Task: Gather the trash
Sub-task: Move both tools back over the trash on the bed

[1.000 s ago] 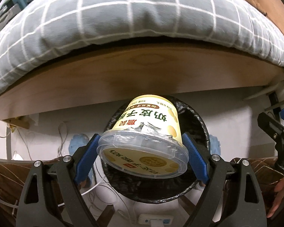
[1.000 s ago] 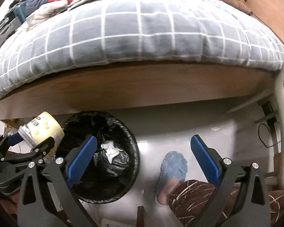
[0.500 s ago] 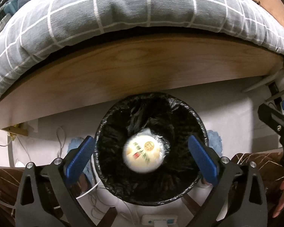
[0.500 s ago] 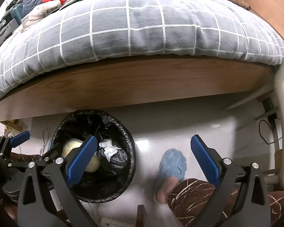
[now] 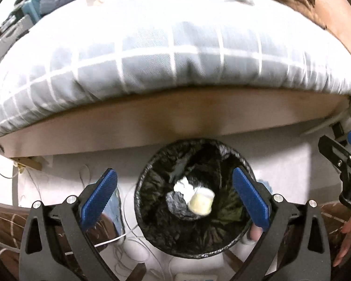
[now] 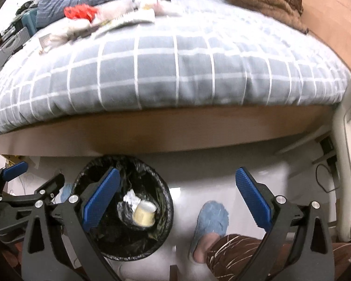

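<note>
A round bin with a black liner (image 5: 149,229) stands on the floor by the bed; it also shows in the right wrist view (image 6: 105,245). A yellow cup (image 5: 202,203) lies on its side inside, next to a crumpled white tissue (image 5: 183,186); the cup (image 6: 144,215) and the tissue (image 6: 131,196) show in the right wrist view too. My left gripper (image 5: 174,200) is open and empty above the bin. My right gripper (image 6: 175,200) is open and empty, to the right of the bin. More trash, red wrapper (image 6: 79,12) and papers (image 6: 126,20), lies on the bed.
The bed has a grey checked duvet (image 6: 175,70) and a wooden side board (image 6: 166,131). A brown cloth (image 6: 262,2) lies at its far end. The person's foot in a blue slipper (image 6: 211,220) is right of the bin. Cables (image 5: 128,241) lie on the floor.
My left gripper opened and let the yellow cup go; it dropped into the bin and came to rest on its side. Both grippers have risen, so more of the bed top shows.
</note>
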Motion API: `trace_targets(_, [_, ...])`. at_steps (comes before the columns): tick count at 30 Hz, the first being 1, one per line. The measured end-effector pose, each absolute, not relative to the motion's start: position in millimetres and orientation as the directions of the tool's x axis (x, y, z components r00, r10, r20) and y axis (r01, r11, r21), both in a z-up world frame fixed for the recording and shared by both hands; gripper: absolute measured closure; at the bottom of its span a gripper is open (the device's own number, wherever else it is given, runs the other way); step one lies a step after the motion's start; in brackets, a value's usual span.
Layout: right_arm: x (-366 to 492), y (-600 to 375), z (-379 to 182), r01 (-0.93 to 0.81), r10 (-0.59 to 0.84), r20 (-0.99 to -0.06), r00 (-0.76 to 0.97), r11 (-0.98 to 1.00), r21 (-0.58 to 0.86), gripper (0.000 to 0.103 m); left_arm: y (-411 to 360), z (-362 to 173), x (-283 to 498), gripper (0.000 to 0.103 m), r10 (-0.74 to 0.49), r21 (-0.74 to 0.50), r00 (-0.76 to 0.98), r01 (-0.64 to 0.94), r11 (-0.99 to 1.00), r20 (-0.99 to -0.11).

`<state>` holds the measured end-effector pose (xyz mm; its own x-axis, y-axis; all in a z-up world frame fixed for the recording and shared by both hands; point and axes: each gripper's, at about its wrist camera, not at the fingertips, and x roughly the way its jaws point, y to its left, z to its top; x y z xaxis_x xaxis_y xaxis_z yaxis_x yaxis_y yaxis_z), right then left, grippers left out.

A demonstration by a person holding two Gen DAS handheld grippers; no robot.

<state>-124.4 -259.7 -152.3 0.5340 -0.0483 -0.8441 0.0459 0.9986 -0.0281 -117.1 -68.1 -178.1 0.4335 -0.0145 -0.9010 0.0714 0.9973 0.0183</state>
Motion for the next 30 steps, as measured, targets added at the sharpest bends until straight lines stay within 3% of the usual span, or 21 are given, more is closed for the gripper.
trace_targets(18, [-122.2,-230.1,-64.8,-0.009,-0.007,-0.695,0.719,1.0,-0.019,0.008,-20.1,-90.5,-98.0,0.006,0.024,0.009,0.6,-0.028,1.0,-0.799])
trace_targets(30, [-77.5,-219.4,-49.9,-0.025,0.023,-0.685,0.728,1.0,0.007,0.008,-1.9,-56.6,-52.9,0.006,0.058,0.031,0.667,-0.052,0.998,-0.743])
